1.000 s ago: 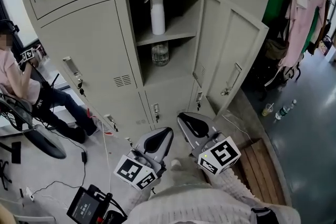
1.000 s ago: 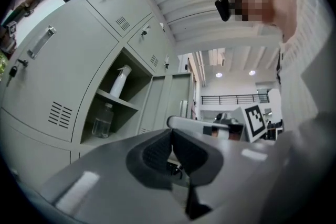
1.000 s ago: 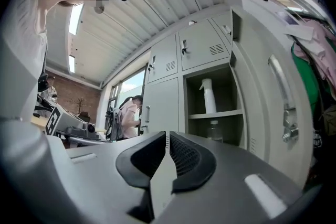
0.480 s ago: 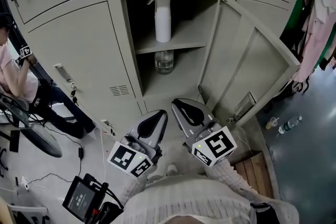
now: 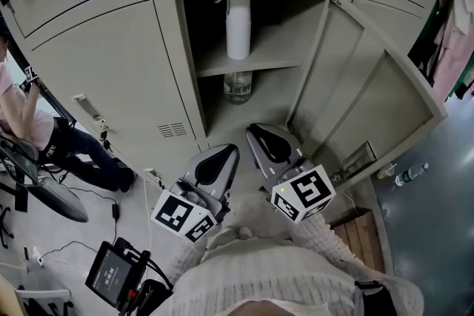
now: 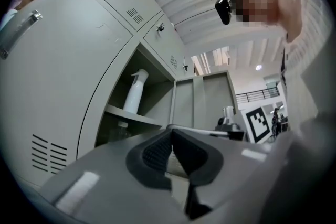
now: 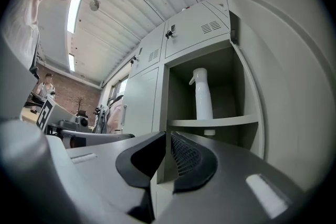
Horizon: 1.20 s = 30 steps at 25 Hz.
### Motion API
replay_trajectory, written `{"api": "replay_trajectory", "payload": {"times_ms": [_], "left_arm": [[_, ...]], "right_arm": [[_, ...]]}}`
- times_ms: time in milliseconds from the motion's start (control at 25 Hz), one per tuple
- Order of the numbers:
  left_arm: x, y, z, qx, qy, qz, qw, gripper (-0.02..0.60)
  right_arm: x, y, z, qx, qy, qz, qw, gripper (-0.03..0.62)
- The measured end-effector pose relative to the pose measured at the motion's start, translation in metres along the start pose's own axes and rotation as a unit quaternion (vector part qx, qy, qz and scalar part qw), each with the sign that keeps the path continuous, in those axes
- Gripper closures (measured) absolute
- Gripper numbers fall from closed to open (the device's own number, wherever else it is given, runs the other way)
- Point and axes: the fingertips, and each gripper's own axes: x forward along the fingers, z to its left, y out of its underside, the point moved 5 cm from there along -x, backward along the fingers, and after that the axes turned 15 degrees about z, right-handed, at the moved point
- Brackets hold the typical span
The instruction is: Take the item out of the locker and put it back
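- The left gripper (image 5: 216, 165) and the right gripper (image 5: 268, 146) each have their jaws pressed together on nothing, side by side before the open locker (image 5: 189, 78).
- A grey floor (image 5: 437, 218) lies below, and the locker door (image 5: 370, 103) is swung out to the right.
- On the upper shelf (image 5: 278, 64) a white spray bottle (image 5: 238, 26) stands upright, its nozzle pointing left.
- Beneath the shelf stands a clear jar (image 5: 238, 86).
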Motion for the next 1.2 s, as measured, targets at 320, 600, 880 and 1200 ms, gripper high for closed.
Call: {"api": "replay_trajectory", "payload": {"times_ms": [320, 600, 880, 1200], "left_arm": [[0.007, -0.009, 0.023, -0.010, 0.018, -0.007, 0.9998, 0.574], [0.017, -0.013, 0.030, -0.001, 0.031, -0.009, 0.9995, 0.574], [0.025, -0.022, 0.036, 0.019, 0.037, -0.009, 0.9991, 0.574], [0.036, -0.031, 0.042, 0.033, 0.048, -0.013, 0.9982, 0.574]], "right_arm": [[0.028, -0.011, -0.011, 0.009, 0.025, -0.011, 1.000, 0.555], [0.049, -0.033, -0.036, 0.017, 0.047, -0.030, 0.998, 0.480], [0.082, -0.071, -0.063, -0.019, 0.083, -0.038, 0.996, 0.409], [0.107, -0.104, -0.091, -0.021, 0.106, -0.027, 0.994, 0.307]]}}
